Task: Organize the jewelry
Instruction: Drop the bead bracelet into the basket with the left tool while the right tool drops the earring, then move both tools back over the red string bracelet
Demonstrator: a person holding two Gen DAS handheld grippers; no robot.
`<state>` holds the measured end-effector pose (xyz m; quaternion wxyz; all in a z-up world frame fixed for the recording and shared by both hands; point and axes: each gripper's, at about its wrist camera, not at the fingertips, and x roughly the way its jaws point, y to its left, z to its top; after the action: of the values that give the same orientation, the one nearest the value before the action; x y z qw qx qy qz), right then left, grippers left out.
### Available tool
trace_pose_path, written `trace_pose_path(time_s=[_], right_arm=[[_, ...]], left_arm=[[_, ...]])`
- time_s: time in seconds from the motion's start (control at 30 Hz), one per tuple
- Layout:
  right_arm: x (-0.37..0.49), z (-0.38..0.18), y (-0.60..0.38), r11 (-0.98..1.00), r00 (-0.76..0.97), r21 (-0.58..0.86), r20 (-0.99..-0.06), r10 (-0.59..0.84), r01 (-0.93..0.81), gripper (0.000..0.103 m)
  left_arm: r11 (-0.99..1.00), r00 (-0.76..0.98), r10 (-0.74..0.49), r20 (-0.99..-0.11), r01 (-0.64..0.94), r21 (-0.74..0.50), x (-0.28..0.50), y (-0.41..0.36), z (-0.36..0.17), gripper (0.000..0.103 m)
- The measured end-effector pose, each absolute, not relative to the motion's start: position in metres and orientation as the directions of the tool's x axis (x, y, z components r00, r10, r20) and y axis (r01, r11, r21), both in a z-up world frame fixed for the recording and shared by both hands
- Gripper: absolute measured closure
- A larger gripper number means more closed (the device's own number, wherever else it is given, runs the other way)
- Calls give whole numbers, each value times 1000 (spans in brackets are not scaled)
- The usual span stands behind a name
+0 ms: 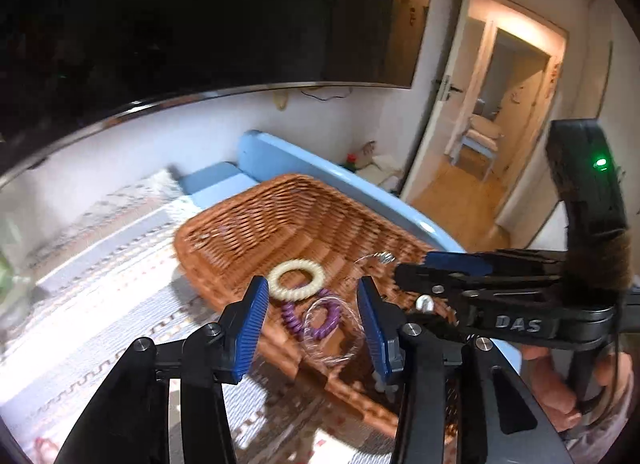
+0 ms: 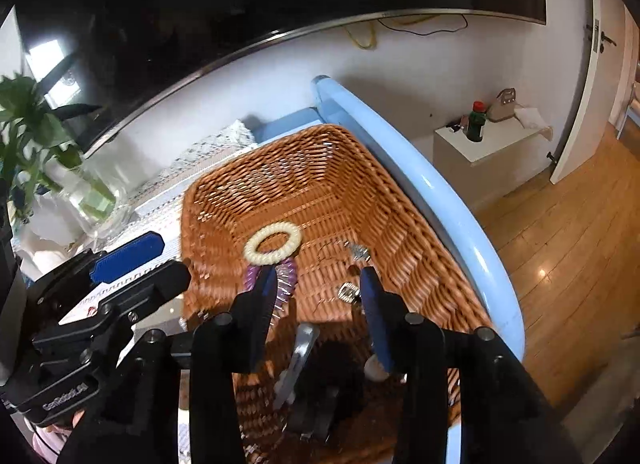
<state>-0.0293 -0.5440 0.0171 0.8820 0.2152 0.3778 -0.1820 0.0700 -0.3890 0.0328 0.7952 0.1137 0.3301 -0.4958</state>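
A dark screen [image 1: 200, 15] fills the top of both views; below it a blue rail [image 2: 452, 199] curves along the right of the tabletop [image 1: 100, 304], which carries a patterned cloth; a plant [image 2: 28, 127] in a glass stands at the left edge of the right wrist view. The wicker basket [image 1: 280, 215] sits mid-frame. In it a cream coil [image 1: 297, 278] lies touching a purple coil [image 1: 320, 322], a clear coil [image 1: 332, 340] overlaps the purple one, and small metal pieces [image 2: 354, 268] lie to the right. The left gripper [image 1: 312, 328] hangs released over the coils, jaws apart around them without pressing; the right gripper [image 2: 320, 304] is likewise released above the basket floor, holding nothing.
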Motion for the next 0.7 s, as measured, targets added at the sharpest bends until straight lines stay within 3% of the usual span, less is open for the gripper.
trace_pose_path(time_s=[0.5, 0.7], right_arm=[[-34, 48, -456, 903, 704, 254, -706, -71, 347, 52], [-19, 56, -402, 941, 716, 237, -698, -9, 242, 52]], left_arm=[[644, 484, -621, -616, 764, -49, 42, -262, 49, 56], [707, 527, -590, -612, 703, -77, 52, -190, 57, 56]])
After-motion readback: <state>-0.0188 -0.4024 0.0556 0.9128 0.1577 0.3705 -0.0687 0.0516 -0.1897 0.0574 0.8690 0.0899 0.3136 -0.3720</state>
